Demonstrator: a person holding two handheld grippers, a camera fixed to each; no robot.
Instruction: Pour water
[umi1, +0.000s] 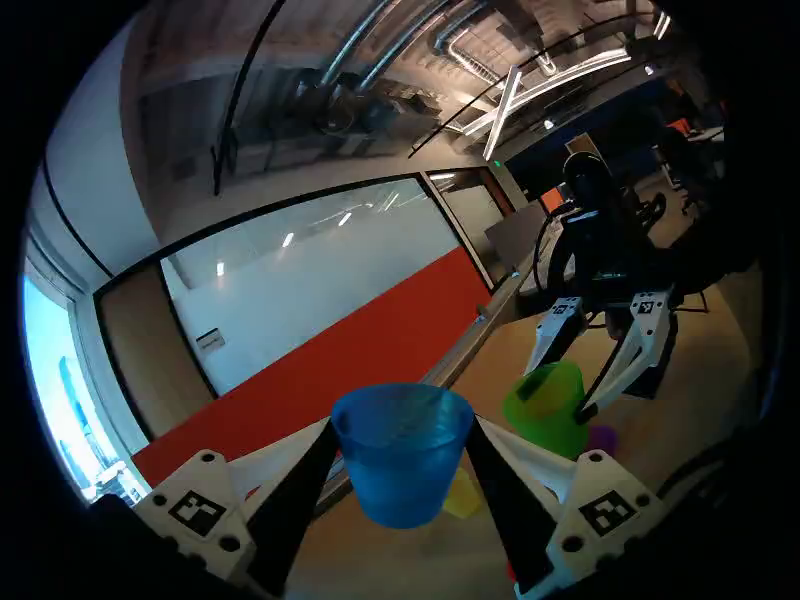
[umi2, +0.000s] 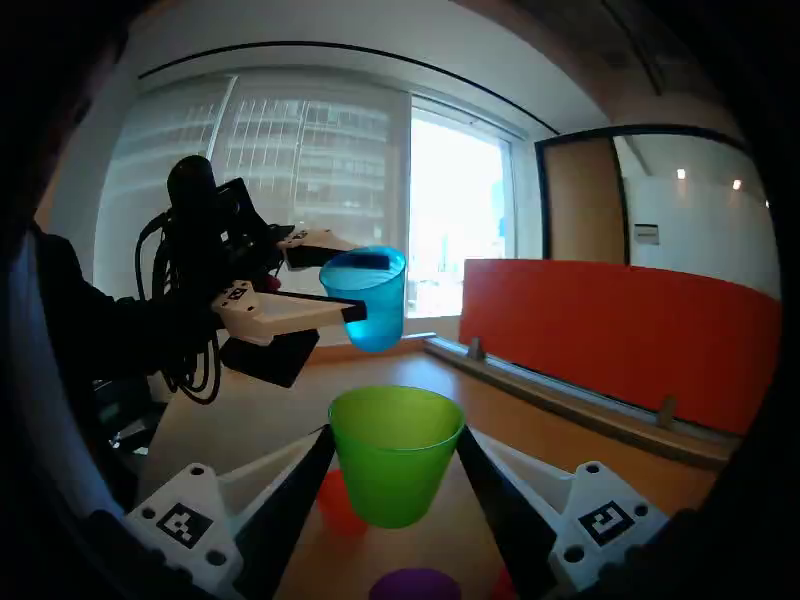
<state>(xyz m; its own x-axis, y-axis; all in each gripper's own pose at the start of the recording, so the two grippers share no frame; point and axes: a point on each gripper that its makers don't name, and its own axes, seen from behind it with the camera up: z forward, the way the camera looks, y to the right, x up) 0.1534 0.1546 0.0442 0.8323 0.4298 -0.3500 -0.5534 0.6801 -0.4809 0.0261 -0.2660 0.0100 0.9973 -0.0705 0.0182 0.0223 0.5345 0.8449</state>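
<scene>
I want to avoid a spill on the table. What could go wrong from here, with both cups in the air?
1. The blue cup in the left gripper hangs apart from the green cup in the right gripper; tipping now would likely miss onto the wooden table.
2. Each tapered cup is pinched only at its sides by two fingers, so it may slip while tilting.

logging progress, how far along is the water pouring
Done: the left gripper holds the blue cup, the right gripper the green cup. In hand: the blue cup sits higher than the green one, roughly upright. Left: tipping it over the green cup; no water stream shows yet.
</scene>
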